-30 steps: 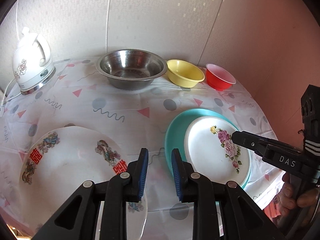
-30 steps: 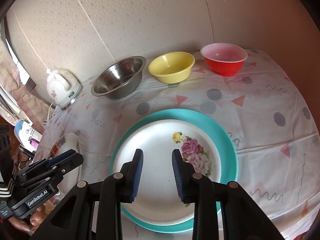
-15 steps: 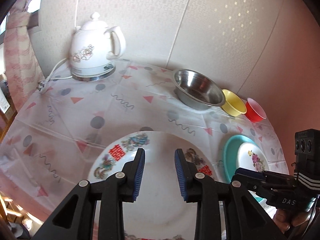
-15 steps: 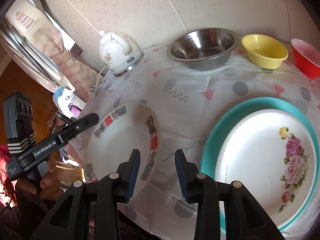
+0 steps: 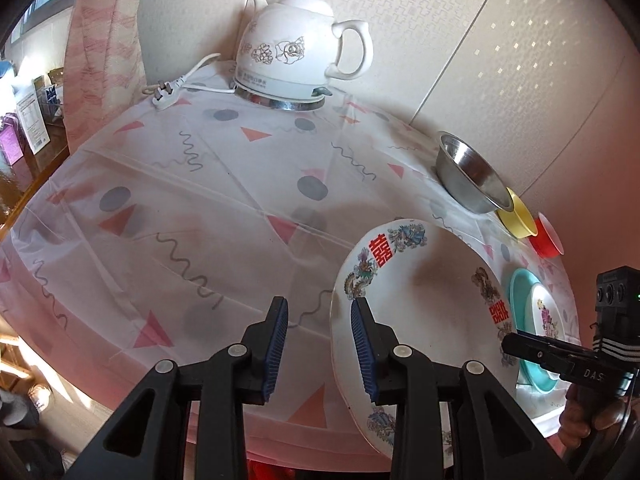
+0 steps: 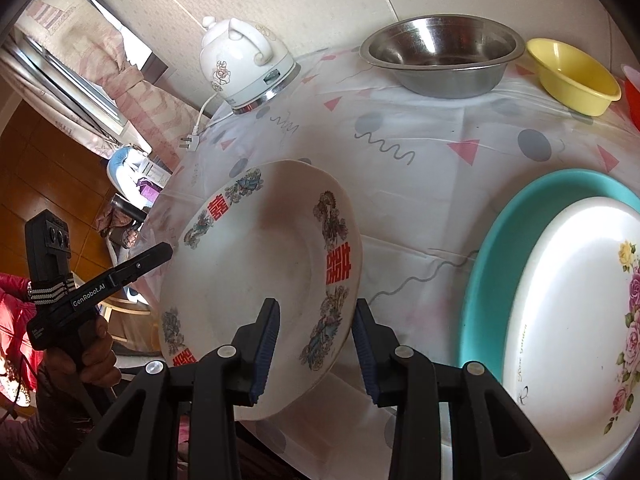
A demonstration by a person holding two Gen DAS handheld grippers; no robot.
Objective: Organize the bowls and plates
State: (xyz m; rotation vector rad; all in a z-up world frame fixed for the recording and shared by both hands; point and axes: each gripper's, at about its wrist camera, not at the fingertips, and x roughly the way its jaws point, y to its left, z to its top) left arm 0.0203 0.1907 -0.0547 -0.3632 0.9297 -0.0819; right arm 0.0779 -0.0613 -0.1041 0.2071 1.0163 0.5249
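Sitting near the table's front edge, the dragon plate (image 6: 256,280) has its right rim between the partly open, empty right gripper (image 6: 316,344), while the left gripper (image 5: 320,344), also empty, straddles its left rim.

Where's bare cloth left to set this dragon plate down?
The widest bare tablecloth lies between the kettle, the dragon plate and the near edge. A narrower strip runs between steel bowl and teal plate. The back row of bowls is crowded.
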